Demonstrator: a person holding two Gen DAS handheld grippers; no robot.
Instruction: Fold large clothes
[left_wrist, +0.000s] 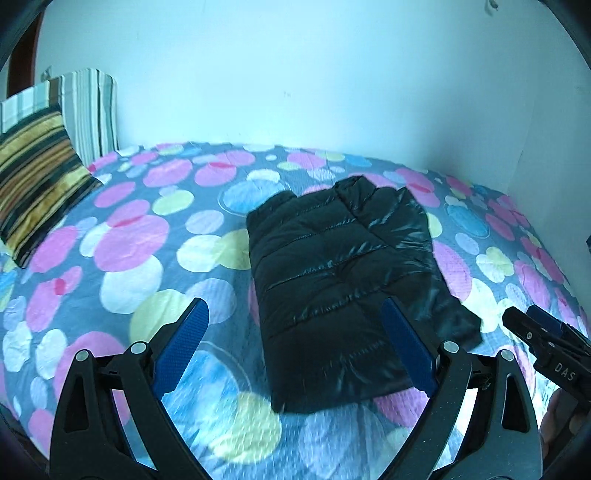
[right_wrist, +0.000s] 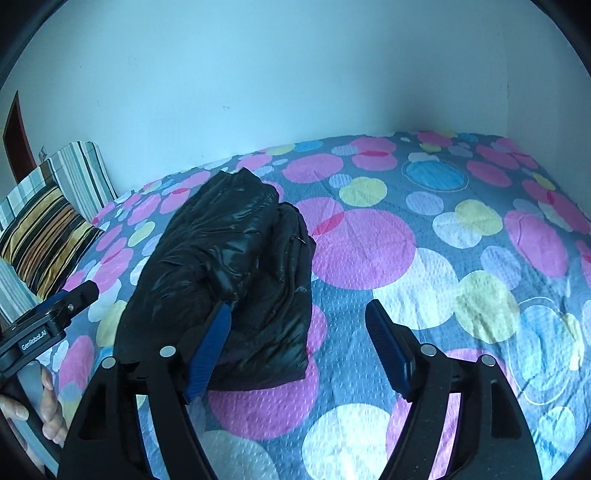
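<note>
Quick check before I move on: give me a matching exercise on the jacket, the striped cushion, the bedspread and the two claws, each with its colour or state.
Things:
1. puffer jacket
2. striped cushion
3. bedspread
4. left claw
5. right claw

States:
A. open, over bare bedspread beside the jacket
B. grey with coloured circles
C. black, shiny, folded into a rectangle
D. gold and dark bands, at the bed's head
E. open, nothing gripped, jacket beyond it

Pairs: 1-C, 2-D, 3-B, 4-E, 5-A

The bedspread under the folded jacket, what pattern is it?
Grey bedspread with overlapping pink, white, yellow and blue circles, clearest in the right wrist view.
</note>
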